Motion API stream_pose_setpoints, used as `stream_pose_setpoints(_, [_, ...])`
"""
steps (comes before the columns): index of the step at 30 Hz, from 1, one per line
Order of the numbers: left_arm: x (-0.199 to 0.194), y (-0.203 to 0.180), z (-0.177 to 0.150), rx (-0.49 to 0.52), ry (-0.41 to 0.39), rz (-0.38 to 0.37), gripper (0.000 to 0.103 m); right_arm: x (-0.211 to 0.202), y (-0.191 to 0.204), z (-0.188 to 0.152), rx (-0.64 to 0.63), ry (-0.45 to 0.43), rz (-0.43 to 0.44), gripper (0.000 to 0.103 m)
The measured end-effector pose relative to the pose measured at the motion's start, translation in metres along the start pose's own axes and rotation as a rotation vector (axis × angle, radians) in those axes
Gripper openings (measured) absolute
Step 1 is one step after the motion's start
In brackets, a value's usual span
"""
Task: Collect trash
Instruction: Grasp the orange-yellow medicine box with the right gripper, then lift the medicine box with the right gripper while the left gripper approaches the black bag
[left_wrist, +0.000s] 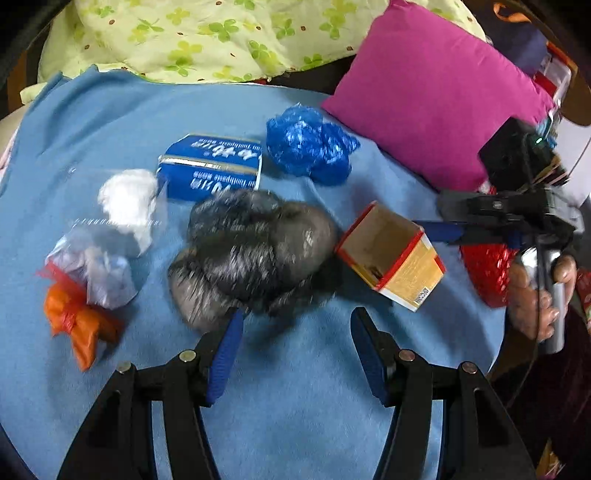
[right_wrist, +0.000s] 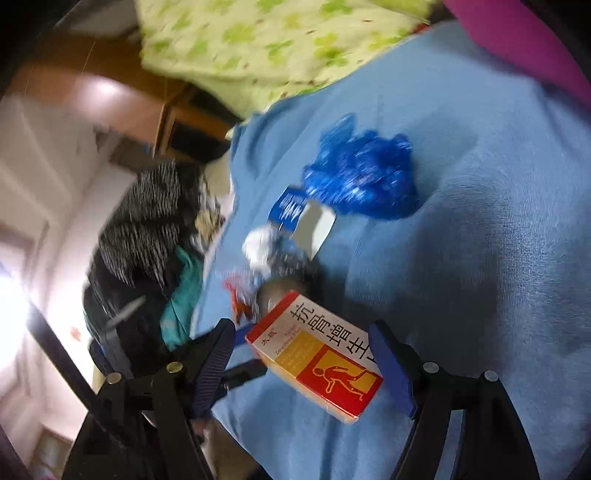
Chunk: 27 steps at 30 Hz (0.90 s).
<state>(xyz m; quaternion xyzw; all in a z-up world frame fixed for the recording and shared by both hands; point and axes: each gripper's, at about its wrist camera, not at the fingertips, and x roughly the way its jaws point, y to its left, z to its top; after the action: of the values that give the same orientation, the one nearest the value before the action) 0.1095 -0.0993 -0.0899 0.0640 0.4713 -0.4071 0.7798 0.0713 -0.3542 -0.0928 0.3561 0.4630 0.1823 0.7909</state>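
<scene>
Red-and-yellow carton (right_wrist: 314, 354) sits between your spread right gripper (right_wrist: 306, 365) jaws, unclamped; close next. Left gripper (left_wrist: 295, 350) gapes empty.

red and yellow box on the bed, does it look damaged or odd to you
Yes: the red and yellow box lies tipped on the blue blanket, one end open and apparently empty. No crushing is visible.

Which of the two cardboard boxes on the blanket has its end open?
The red-and-yellow box, lying right of the grey bag: its end gapes, showing bare cardboard inside. The blue box looks closed.
</scene>
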Motion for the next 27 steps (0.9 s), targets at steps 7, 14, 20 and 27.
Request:
stream_pose_setpoints(7, [-0.032,0.008,-0.007,0.010,-0.062,0.096,0.062,0.001,0.043,-0.036,-0.254,0.022,-0.241,0.079])
stream_pose_setpoints(14, [-0.044,0.006,0.001,0.099,-0.056,0.172,0.062,0.009,0.055,-0.047,-0.424,-0.029,-0.365,0.080])
stream_pose_setpoints(20, [-0.040,0.010,0.006,0.124,-0.040,0.188,0.062,0.014,0.059,-0.049,-0.476,-0.026,-0.392,0.080])
stream_pose_setpoints(27, [-0.043,0.013,0.007,0.125,-0.048,0.199,0.062,0.030,0.075,-0.062,-0.621,-0.011,-0.480,0.083])
